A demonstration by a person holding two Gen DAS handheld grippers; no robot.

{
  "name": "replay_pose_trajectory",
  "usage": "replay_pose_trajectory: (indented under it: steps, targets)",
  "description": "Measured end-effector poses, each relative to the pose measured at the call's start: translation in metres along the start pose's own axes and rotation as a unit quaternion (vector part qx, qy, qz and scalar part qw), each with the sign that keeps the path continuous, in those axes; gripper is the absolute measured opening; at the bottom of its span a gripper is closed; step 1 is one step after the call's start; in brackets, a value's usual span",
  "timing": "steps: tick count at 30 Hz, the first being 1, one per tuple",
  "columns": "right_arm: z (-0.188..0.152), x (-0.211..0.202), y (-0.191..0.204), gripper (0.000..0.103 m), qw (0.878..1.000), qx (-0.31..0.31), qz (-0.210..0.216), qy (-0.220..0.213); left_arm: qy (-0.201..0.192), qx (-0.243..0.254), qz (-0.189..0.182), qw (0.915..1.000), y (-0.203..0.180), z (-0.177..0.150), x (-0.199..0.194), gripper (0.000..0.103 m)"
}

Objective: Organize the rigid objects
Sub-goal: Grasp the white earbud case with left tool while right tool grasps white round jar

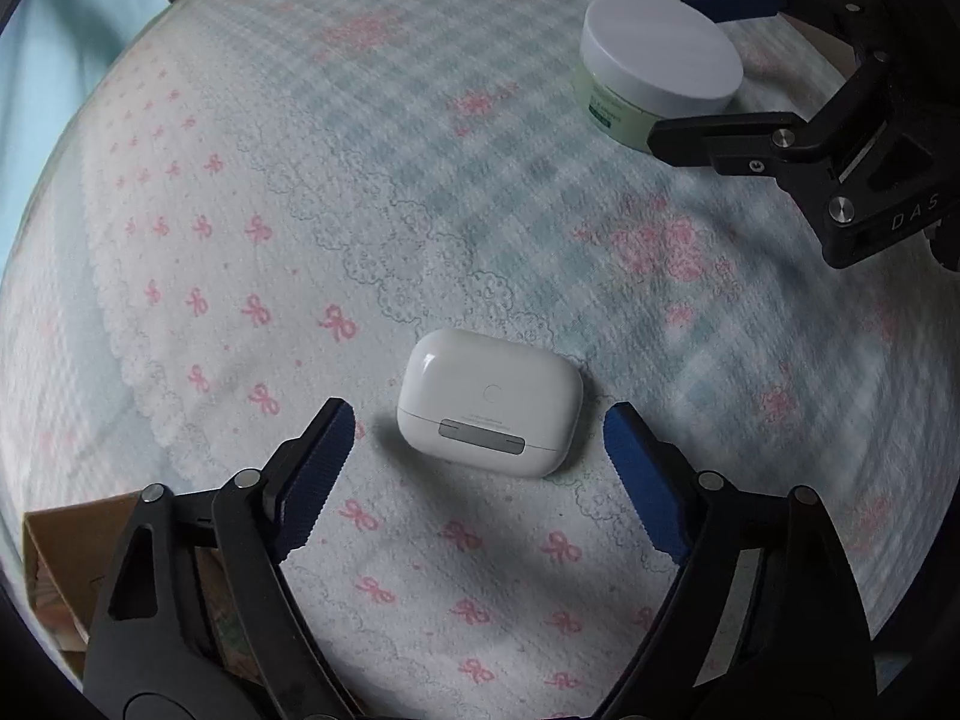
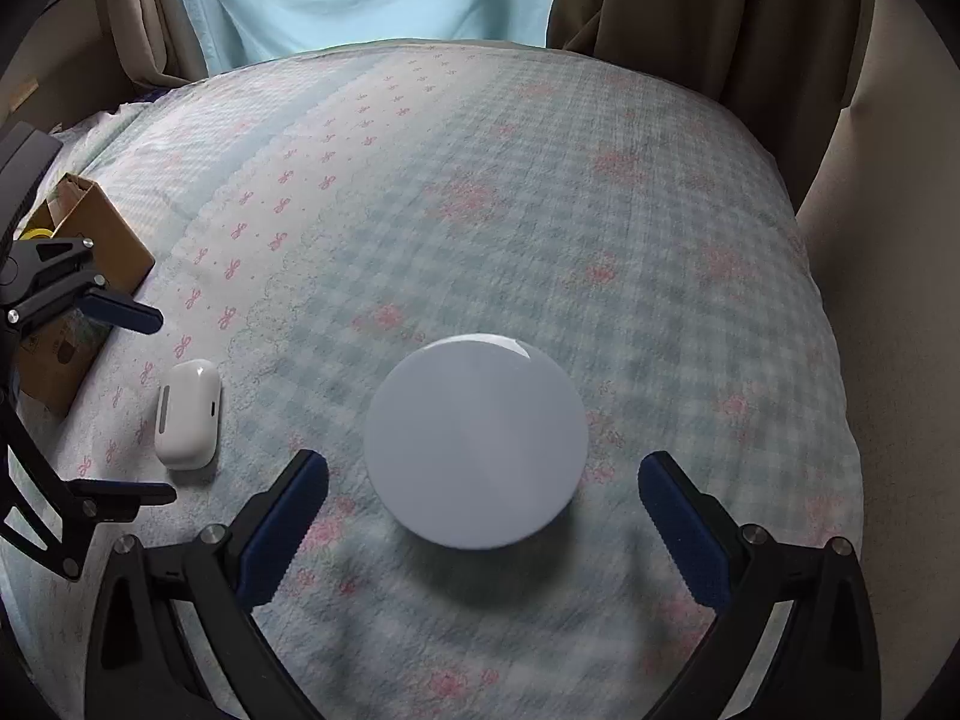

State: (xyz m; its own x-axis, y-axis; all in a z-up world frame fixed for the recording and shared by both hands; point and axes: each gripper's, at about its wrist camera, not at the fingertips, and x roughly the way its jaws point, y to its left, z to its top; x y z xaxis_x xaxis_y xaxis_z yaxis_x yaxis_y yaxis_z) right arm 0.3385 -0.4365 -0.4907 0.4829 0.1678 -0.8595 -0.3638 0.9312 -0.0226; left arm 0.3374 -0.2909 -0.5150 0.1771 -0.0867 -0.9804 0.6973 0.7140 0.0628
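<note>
Cardboard box (image 2: 90, 252): contents mostly hidden, cut by left gripper (image 2: 129, 402). Jar (image 1: 657, 69) label print: too small to read. Bedspread (image 1: 300, 180) pattern: blurred toward edges.

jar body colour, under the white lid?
Pale green, with a darker green label, on the jar. Only the left wrist view shows it.

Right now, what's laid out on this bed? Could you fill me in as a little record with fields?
surface: bedspread with pink bows and checks
earbud case: white, lying between the open fingers of the left hand-held gripper, untouched
jar: round, white lid, pale green body, between the open fingers of the right hand-held gripper, untouched
cardboard box: open, at the bed's left edge in the right wrist view
</note>
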Motion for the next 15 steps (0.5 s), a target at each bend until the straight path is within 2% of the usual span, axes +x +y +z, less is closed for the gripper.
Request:
replay_pose_trajectory:
  steps: [3, 4, 7, 10, 15]
  targets:
    - [0.000, 0.011, -0.002, 0.101, 1.000, 0.001, 0.013, -0.008, 0.000, 0.011, -0.019, 0.9997, 0.005, -0.001, 0.008, 0.081]
    - [-0.001, 0.013, -0.002, 0.095, 1.000, -0.002, 0.014, -0.011, -0.002, 0.014, -0.026, 0.9996, 0.008, -0.001, 0.008, 0.081]
    - [-0.001, 0.018, -0.001, 0.088, 1.000, -0.010, 0.017, -0.015, -0.006, 0.035, -0.038, 0.9987, 0.013, 0.000, 0.009, 0.081]
    - [-0.001, 0.020, 0.002, 0.085, 0.999, -0.021, 0.019, -0.016, -0.007, 0.052, -0.046, 0.9976, 0.017, 0.004, 0.012, 0.081]
    - [-0.001, 0.024, 0.008, 0.078, 0.999, -0.042, 0.012, -0.004, -0.006, 0.052, -0.062, 0.9967, 0.025, 0.013, 0.013, 0.079]
